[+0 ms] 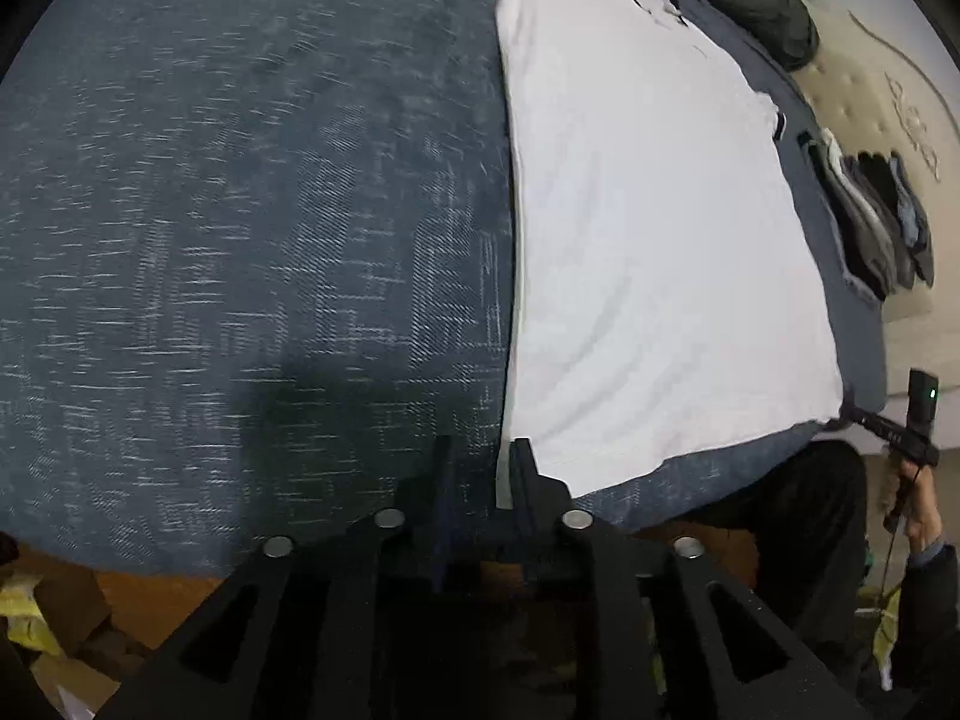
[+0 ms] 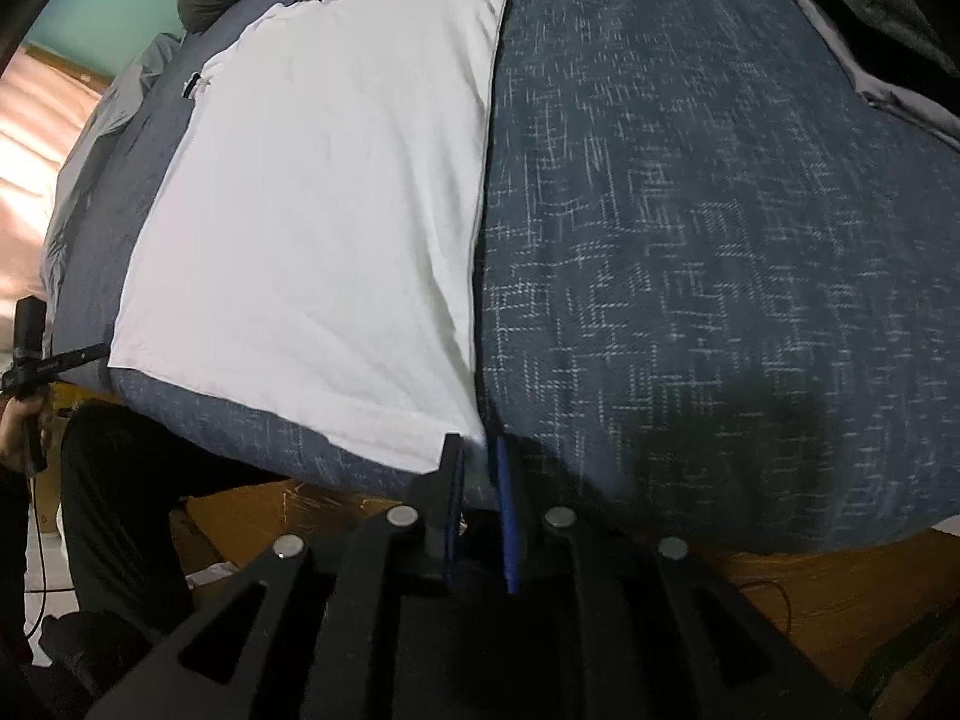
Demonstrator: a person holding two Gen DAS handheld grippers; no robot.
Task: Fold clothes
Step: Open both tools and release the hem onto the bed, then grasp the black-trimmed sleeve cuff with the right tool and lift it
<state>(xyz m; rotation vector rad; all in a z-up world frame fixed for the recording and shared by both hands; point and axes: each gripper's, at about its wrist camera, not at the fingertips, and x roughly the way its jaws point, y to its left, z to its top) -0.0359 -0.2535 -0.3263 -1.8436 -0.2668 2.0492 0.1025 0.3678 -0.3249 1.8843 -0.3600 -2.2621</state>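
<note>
Currently, a white shirt [image 1: 648, 240] lies spread flat on the blue-grey bedcover [image 1: 240, 210], its hem towards both grippers. Left gripper [image 1: 483, 468]: jaws narrowly parted, the near-left hem corner in the gap, pads apparently not pressing. Right gripper [image 2: 477, 468]: jaws also narrow, the opposite hem corner just at their tips, no firm pinch visible. Judged step: corners being set down or taken up. Next move needs a firm pinch on each corner.
</note>
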